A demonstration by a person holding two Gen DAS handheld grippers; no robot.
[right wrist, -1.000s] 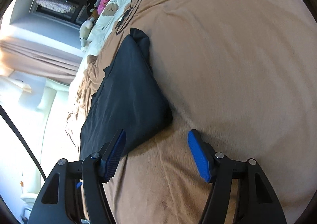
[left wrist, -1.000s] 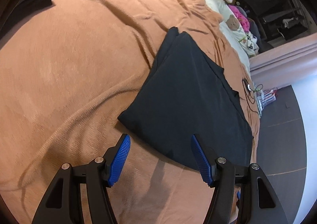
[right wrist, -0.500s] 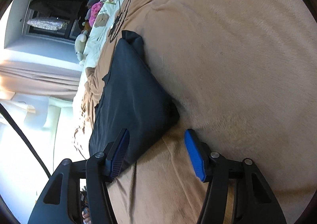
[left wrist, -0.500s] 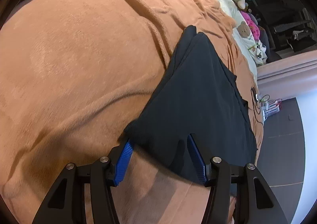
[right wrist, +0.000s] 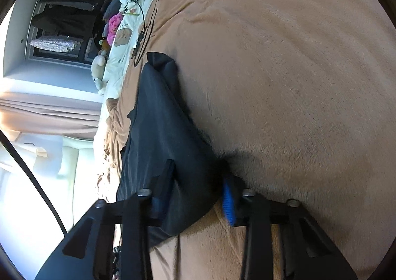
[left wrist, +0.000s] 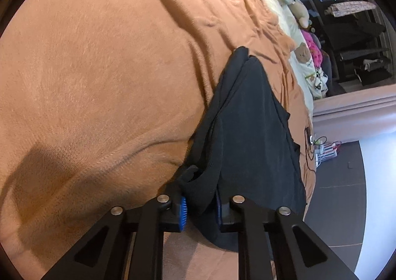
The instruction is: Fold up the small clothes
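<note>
I'm pinching the black garment w/ both grippers. It's lying folded on the bed's tan blanket, running from my fingers toward 12 o'clock in both wrist views. My left gripper is closing on the near corner, fabric bunched up between the blue fingers (gap narrow, cloth filling it). My right gripper is closing on the other near corner; its fingers are narrow too, w/ cloth wedged between them. In the left view, approx 2 o'clock, stuffed toys are sitting at the bed's far end, next to a printed cream sheet.
</note>
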